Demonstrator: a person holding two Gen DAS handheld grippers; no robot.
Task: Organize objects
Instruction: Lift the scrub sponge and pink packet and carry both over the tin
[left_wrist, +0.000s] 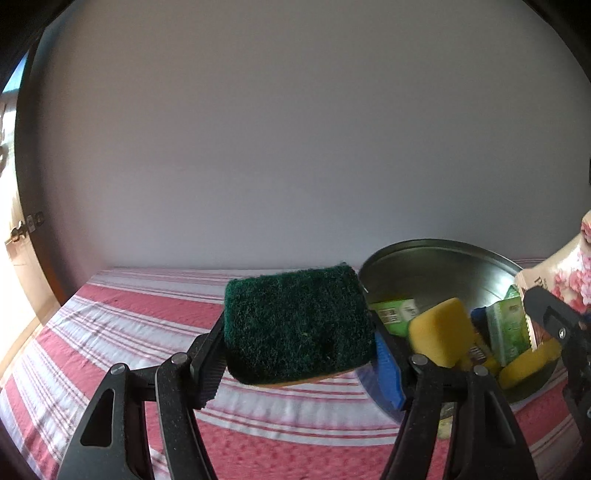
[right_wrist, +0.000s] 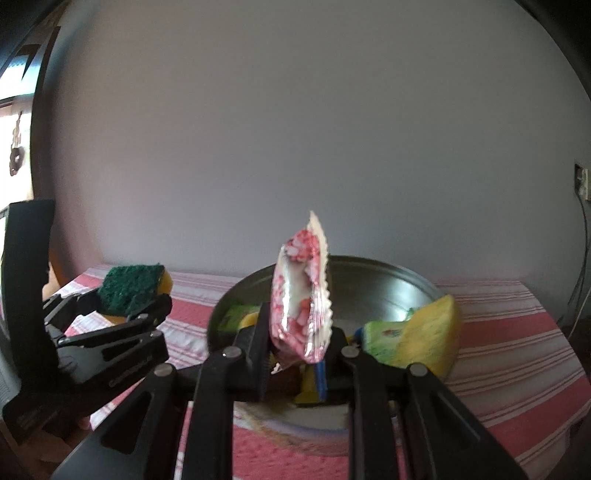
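My left gripper (left_wrist: 299, 339) is shut on a sponge (left_wrist: 297, 323) with a green scouring top and yellow underside, held above the striped cloth, left of the metal bowl (left_wrist: 436, 262). It also shows in the right wrist view (right_wrist: 133, 291). My right gripper (right_wrist: 299, 343) is shut on a pink and white snack packet (right_wrist: 299, 291), held upright over the metal bowl (right_wrist: 373, 280). The packet shows at the right edge of the left wrist view (left_wrist: 557, 273). Yellow sponges (left_wrist: 439, 332) (right_wrist: 428, 336) and green packets (left_wrist: 506, 325) (right_wrist: 384, 336) lie in the bowl.
A red and white striped cloth (left_wrist: 147, 325) covers the table. A plain white wall stands right behind it. A wooden door with a latch (left_wrist: 27, 225) is at the far left. A wall socket with cable (right_wrist: 581, 184) is at the right.
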